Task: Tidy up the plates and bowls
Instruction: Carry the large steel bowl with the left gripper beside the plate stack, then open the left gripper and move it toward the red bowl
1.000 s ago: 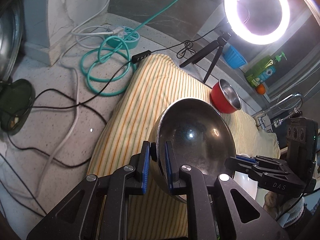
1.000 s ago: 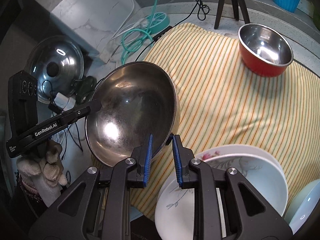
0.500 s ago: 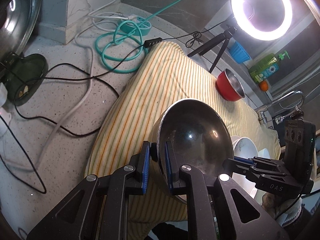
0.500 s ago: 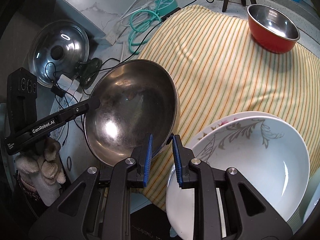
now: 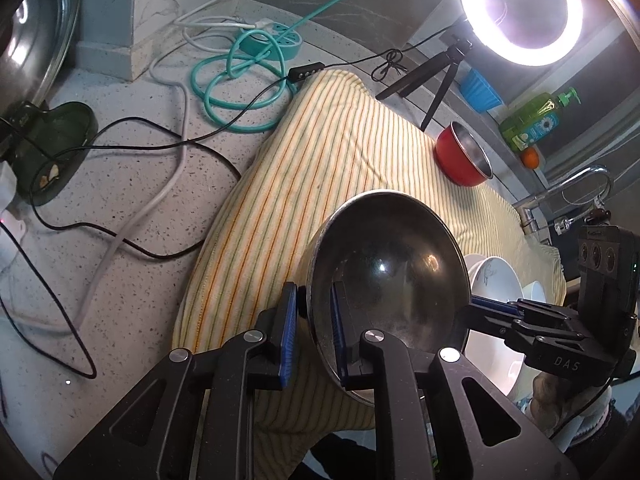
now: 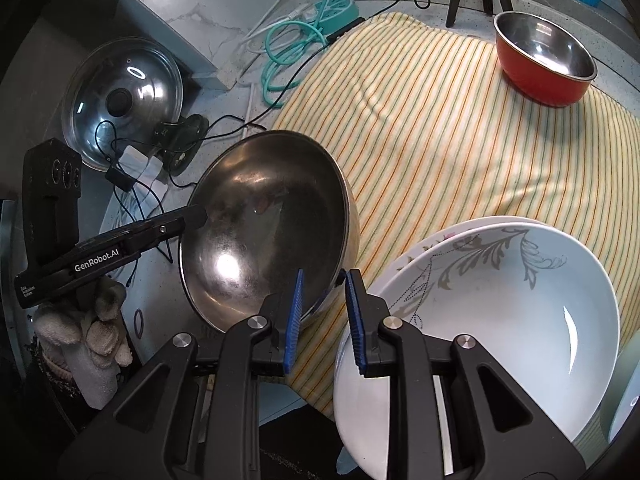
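Striped cloth point(image 6: 460, 128) covers the tabletop point(image 5: 120, 208). I hold the steel bowl point(image 6: 264, 224) above its near edge, left gripper point(image 5: 314, 334) and right gripper point(image 6: 322, 320) each clamped on opposite rims. Risk: uneven pull tips it onto the white plates point(image 6: 500, 304).

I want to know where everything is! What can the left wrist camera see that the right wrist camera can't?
Only the left wrist view shows the glowing ring light, the green soap bottle and the faucet.

Only the right wrist view shows the whole round pot lid and the patterned inside of the white bowl.

Both show the big steel bowl gripped at opposite rims by the left gripper and right gripper, the red bowl and the striped cloth.
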Available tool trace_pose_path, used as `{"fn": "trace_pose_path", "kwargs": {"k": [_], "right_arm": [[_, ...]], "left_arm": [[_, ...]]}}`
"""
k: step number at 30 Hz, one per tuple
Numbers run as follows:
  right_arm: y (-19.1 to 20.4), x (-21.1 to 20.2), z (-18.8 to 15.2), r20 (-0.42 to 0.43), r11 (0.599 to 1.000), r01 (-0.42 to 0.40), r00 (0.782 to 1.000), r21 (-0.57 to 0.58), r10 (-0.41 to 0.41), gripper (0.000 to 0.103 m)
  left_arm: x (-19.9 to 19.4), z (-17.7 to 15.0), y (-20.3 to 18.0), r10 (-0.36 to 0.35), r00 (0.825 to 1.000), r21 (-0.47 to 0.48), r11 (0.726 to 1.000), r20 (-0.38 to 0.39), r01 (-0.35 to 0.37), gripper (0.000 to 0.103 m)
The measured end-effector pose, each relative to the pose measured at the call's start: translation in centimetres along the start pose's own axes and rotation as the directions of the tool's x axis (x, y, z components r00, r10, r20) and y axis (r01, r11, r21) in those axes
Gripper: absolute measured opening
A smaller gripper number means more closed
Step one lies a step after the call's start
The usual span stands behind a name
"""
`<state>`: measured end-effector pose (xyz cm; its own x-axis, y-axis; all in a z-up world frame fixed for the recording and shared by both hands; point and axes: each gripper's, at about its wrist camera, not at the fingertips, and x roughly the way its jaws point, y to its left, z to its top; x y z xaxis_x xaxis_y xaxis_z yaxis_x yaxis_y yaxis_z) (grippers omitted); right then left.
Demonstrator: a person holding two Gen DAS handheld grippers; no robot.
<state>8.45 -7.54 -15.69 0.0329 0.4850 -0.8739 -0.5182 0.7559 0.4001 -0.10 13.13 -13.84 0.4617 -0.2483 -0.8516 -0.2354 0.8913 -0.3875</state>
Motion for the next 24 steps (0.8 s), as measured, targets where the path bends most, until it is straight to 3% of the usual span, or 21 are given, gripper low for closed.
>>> {"fn": "trace_pose_path", "kwargs": {"k": [3, 4, 5, 10, 15, 24], "right_arm": [[0.0, -0.6, 0.0, 0.029, 1.000, 0.018, 0.999, -0.008, -0.017, 0.066], [0.0, -0.9, 0.0, 0.046, 1.000, 0.017, 0.999, -0.007, -0.017, 0.072], [-0.1, -1.1, -0.1, 0.058, 1.000, 0.015, 0.998, -0.006, -0.014, 0.072], [-0.3, -2.2, 0.1, 0.099, 1.000, 0.008, 0.995, 0.006, -0.009, 0.080], [-0.7, -3.9, 0.4, 0.138, 0.999, 0.033, 0.990, 0.006, -0.033, 0.086], [-3.3, -8.2, 1.9, 0.226, 0.992, 0.095, 0.968, 0.086, -0.112, 0.086]], "left_arm": [[-0.5, 0.3, -0.1, -0.006, 1.000, -0.003, 1.000, 0.015, 0.006, 0.032], [-0.6, 0.4, -0.2, -0.003, 1.000, 0.001, 1.000, 0.021, 0.003, 0.038], [-0.8, 0.5, -0.3, 0.001, 1.000, 0.004, 1.000, 0.029, -0.001, 0.042], [-1.2, 0.8, -0.9, 0.003, 0.999, 0.024, 1.000, 0.042, -0.004, 0.045], [-1.7, 1.6, -1.8, 0.002, 0.998, 0.040, 0.999, 0.066, -0.005, 0.056], [-1.8, 4.6, -5.6, -0.025, 0.993, 0.128, 0.992, 0.112, 0.010, 0.061]]}}
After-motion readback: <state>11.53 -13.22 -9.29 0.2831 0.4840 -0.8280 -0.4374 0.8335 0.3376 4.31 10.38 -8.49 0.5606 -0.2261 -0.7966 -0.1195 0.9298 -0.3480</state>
